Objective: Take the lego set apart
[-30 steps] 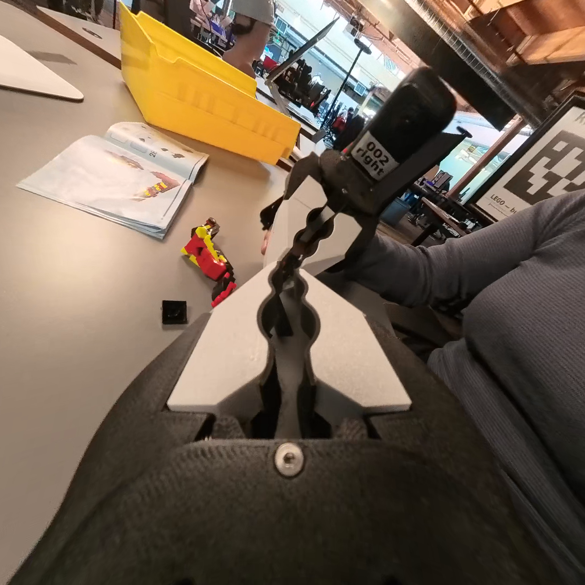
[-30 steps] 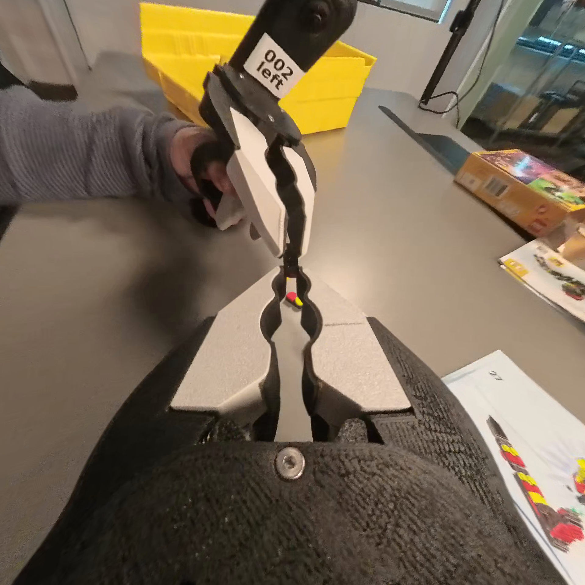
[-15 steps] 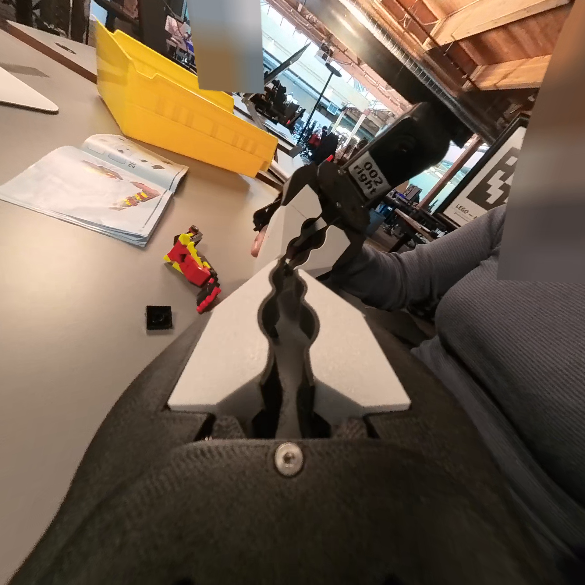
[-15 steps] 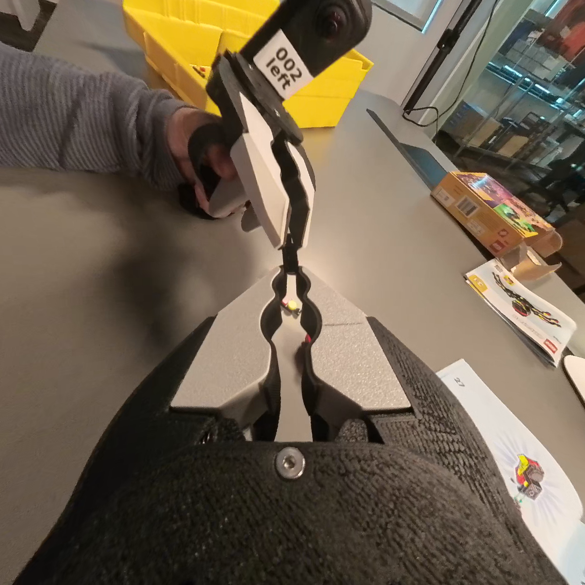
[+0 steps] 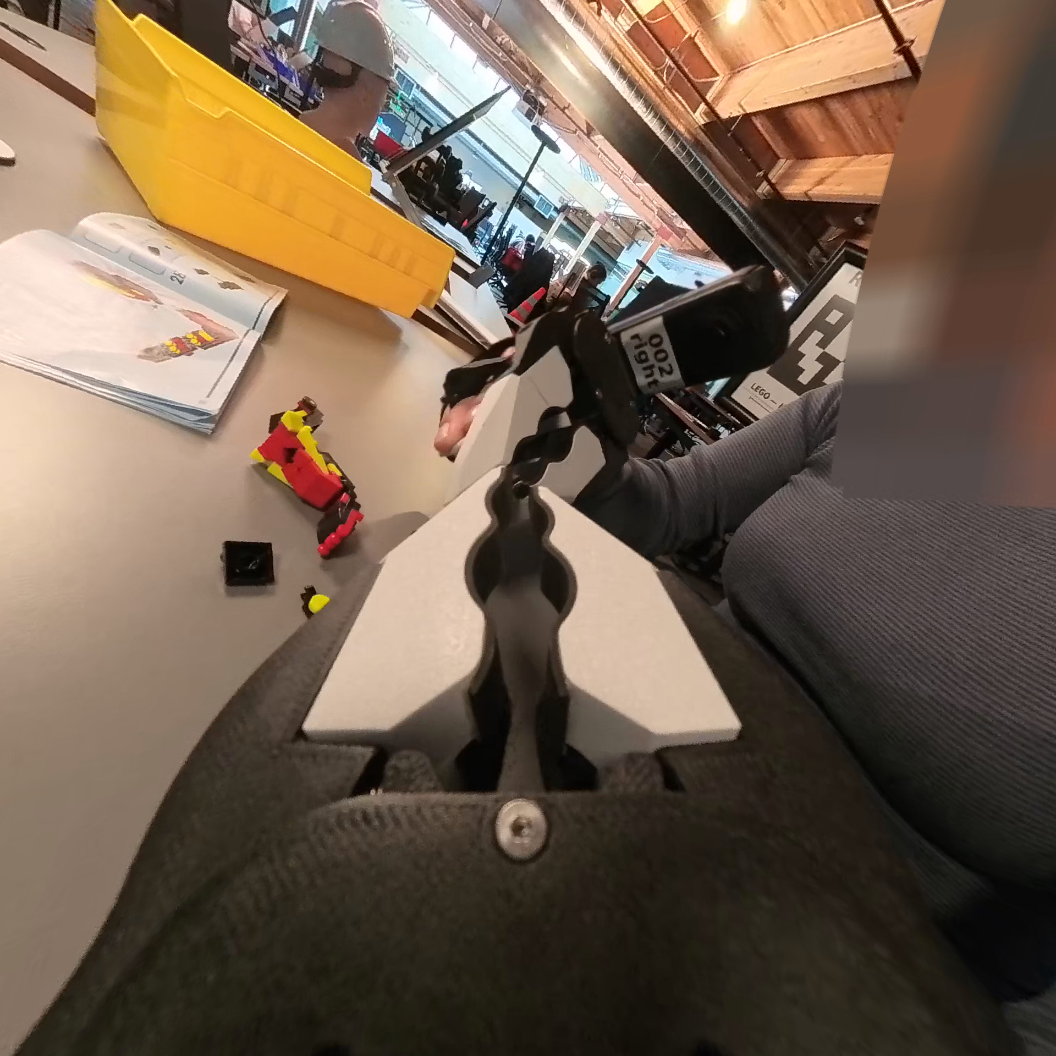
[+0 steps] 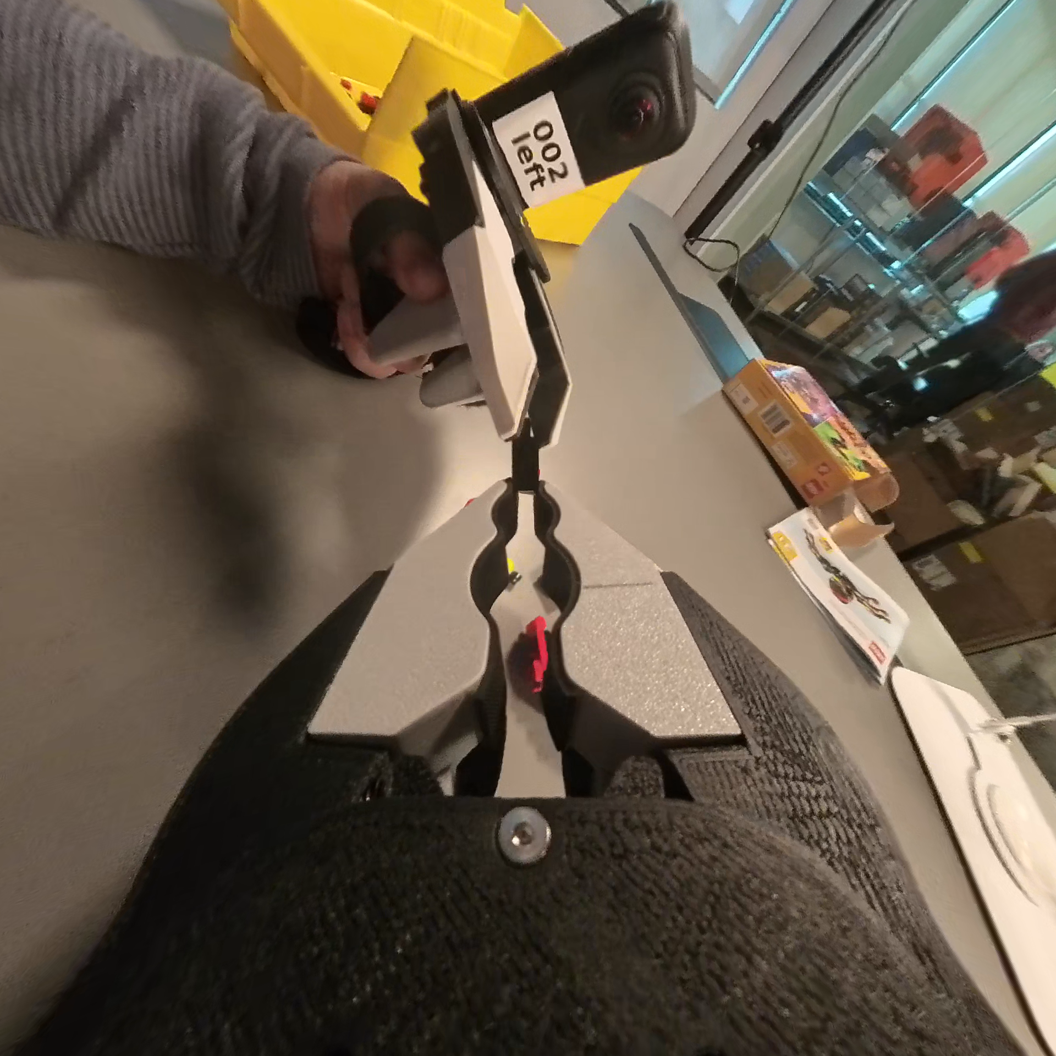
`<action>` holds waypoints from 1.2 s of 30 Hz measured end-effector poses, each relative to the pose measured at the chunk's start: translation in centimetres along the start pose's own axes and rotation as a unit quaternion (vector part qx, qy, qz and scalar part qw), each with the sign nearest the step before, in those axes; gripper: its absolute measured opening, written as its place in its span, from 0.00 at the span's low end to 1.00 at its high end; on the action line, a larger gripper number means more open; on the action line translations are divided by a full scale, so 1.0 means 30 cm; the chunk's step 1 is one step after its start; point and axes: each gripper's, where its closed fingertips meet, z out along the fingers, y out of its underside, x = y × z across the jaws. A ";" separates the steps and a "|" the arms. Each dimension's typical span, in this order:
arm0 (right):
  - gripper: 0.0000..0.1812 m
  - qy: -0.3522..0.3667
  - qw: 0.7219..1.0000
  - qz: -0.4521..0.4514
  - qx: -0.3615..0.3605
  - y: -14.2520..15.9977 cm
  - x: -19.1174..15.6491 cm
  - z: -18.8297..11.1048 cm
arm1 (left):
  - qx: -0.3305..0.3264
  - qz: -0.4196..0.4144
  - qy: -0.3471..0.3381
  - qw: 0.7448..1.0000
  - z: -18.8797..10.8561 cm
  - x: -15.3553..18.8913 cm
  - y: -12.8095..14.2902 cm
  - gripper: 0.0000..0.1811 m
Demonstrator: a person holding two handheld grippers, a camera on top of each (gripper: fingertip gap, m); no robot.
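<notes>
Grey tabletop (image 5: 114, 657) carries the red-and-yellow lego set (image 5: 303, 457) beside a loose black piece (image 5: 247, 563). Above it, left gripper (image 5: 519, 494) and right gripper (image 6: 526, 491) meet tip to tip, both clenched on one small black part (image 6: 524, 457).

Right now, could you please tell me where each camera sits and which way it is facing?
Left wrist view: on the left claw, facing across the table to the right claw; right sleeve and torso show.
Right wrist view: on the right claw, facing the left claw; left hand and left sleeve show.
Shared: yellow bin, and the black piece pinched between both claws.
</notes>
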 end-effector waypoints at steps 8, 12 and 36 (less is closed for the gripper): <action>0.02 0.019 0.999 -0.029 -0.010 0.002 0.000 0.010 | -0.011 0.035 -0.013 0.999 -0.013 -0.002 0.008 0.02; 0.02 0.021 0.998 -0.054 0.005 -0.013 -0.006 0.005 | -0.009 0.025 0.009 1.000 -0.014 0.013 0.008 0.02; 0.02 0.309 0.829 -0.461 -0.066 -0.046 0.140 -0.039 | 0.078 -0.128 0.032 0.988 0.025 -0.031 -0.060 0.04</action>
